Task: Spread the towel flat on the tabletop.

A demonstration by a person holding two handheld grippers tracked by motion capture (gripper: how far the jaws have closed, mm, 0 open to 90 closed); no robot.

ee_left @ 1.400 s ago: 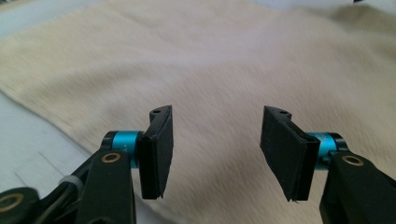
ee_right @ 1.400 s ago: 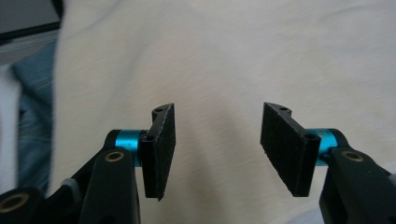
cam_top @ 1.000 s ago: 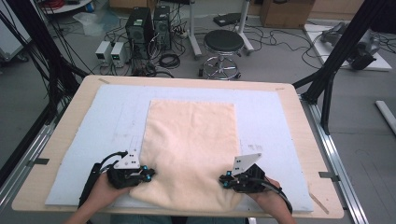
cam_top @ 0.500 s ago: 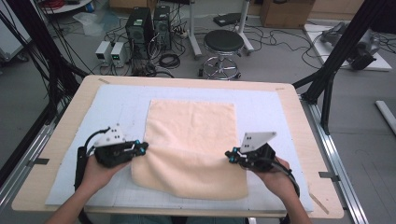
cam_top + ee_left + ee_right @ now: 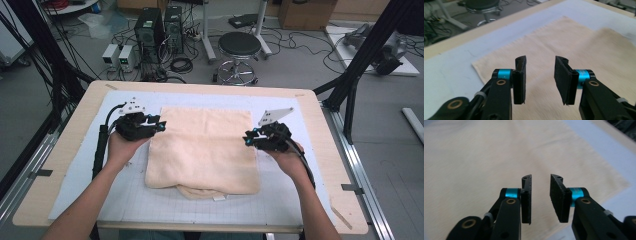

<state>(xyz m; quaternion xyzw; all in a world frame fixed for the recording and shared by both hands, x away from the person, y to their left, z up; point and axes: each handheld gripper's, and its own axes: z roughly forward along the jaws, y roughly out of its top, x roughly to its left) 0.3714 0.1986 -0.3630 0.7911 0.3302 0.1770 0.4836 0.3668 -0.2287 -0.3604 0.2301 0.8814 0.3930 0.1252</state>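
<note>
The cream towel (image 5: 202,150) lies folded in half on the white mat (image 5: 75,185) in the middle of the tabletop (image 5: 60,150), its doubled far edge lined up straight while a bit of the lower layer and a small tag peek out from under the near edge. That overlap suggests the near half was carried over to the far side so the cloth stacks on itself. The left hand-held gripper (image 5: 159,125) hovers just over the towel's far left corner and the right hand-held gripper (image 5: 247,139) over its right edge, one at each side because a wide cloth needs both corners moved evenly. Both have just been opening: in each gripper view the black jaws stand apart with nothing between them, the towel lying free below, so the fold looks released.
</note>
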